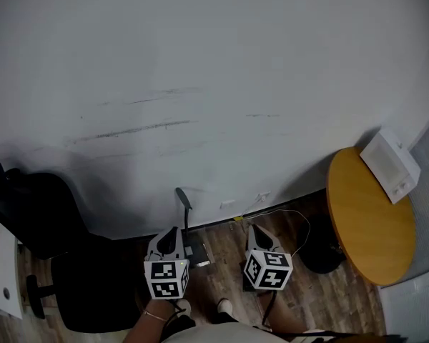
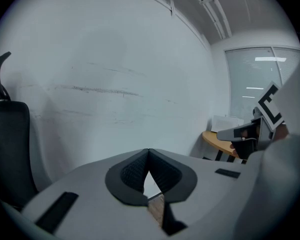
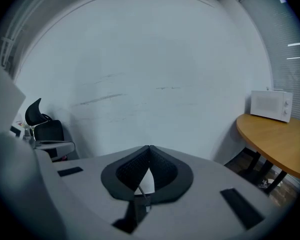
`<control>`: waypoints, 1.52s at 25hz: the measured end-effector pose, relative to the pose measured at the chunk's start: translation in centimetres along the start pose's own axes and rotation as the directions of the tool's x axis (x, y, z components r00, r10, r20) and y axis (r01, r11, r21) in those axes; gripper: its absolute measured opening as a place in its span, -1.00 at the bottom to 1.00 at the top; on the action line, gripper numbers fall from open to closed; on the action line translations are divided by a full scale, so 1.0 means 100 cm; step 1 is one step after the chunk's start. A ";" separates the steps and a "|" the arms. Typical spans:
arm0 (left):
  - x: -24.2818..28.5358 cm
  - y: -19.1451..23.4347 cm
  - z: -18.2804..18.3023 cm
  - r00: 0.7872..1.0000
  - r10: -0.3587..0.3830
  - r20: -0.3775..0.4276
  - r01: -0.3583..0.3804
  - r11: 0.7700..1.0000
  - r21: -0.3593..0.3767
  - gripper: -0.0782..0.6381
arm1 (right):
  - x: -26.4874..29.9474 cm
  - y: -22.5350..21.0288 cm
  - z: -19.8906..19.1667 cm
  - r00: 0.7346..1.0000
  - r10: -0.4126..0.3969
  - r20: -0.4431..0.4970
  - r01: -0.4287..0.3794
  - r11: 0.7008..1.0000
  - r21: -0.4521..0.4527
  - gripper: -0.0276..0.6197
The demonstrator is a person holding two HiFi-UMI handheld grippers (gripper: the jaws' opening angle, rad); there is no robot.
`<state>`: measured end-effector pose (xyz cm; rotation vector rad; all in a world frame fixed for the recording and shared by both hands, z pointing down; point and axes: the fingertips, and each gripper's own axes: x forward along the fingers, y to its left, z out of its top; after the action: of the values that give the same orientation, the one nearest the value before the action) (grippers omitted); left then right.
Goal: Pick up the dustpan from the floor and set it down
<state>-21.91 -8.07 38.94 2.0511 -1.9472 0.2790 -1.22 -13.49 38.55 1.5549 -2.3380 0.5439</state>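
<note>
The dustpan (image 1: 194, 251) stands on the wood floor by the white wall, its dark long handle (image 1: 184, 202) rising upright. My left gripper (image 1: 173, 233) is just left of it, jaws shut with their tips touching and nothing held. My right gripper (image 1: 256, 229) hangs further right, apart from the dustpan, its jaws also shut and empty. In the left gripper view, the shut gripper (image 2: 149, 151) shows a strip of floor and a dark piece (image 2: 170, 220) through the gap below its tips. Below the tips of the gripper (image 3: 149, 148) in the right gripper view is the thin handle (image 3: 138, 196).
A round orange table (image 1: 368, 220) with a white microwave (image 1: 390, 164) stands at the right. A black office chair (image 1: 50, 234) sits at the left next to a white desk corner (image 1: 1, 277). A thin cable (image 1: 286, 213) runs along the wall's base. The person's feet (image 1: 200, 307) are below the grippers.
</note>
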 end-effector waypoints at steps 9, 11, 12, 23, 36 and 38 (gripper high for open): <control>0.007 -0.001 -0.037 0.998 0.043 -0.051 -0.044 0.999 -0.015 -0.76 | 0.021 0.003 -0.032 0.996 0.073 -0.060 -0.075 0.997 -0.036 -0.82; 0.012 0.001 -0.049 0.997 0.049 -0.065 -0.050 0.998 -0.022 -0.76 | 0.029 0.003 -0.047 0.993 0.081 -0.083 -0.084 0.996 -0.039 -0.82; 0.015 0.003 -0.056 0.996 0.053 -0.071 -0.055 0.998 -0.026 -0.76 | 0.033 0.002 -0.054 0.992 0.085 -0.094 -0.089 0.995 -0.037 -0.82; 0.053 0.007 -0.157 0.986 0.065 -0.153 -0.075 0.995 -0.061 -0.76 | 0.078 -0.016 -0.163 0.971 0.092 -0.223 -0.092 0.996 0.011 -0.82; 0.077 0.003 -0.216 0.980 0.031 -0.198 -0.050 0.995 -0.088 -0.76 | 0.097 -0.026 -0.221 0.956 0.071 -0.285 -0.070 0.997 0.014 -0.82; 0.079 0.003 -0.214 0.980 0.027 -0.196 -0.044 0.995 -0.085 -0.76 | 0.098 -0.026 -0.221 0.956 0.067 -0.285 -0.066 0.998 0.014 -0.82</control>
<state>-20.34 -8.15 61.73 1.8600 -1.8452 0.3790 -1.98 -12.38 62.82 1.3035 -2.1751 0.7373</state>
